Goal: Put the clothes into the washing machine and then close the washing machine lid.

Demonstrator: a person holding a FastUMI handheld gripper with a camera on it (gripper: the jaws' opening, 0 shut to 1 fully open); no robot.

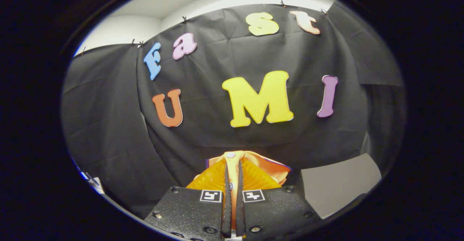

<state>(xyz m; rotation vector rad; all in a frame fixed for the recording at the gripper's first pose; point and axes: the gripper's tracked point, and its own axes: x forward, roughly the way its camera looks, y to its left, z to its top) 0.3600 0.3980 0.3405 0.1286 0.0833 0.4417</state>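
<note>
The gripper has its two black fingers drawn close together, and they pinch a small orange garment of ribbed cloth between them. A strip of the cloth with a small white button stands up in the narrow gap. The garment fans out on both sides just ahead of the fingertips. To the right lies a flat grey surface, beyond it the black cloth wall.

Garment pinched between fingers
</note>
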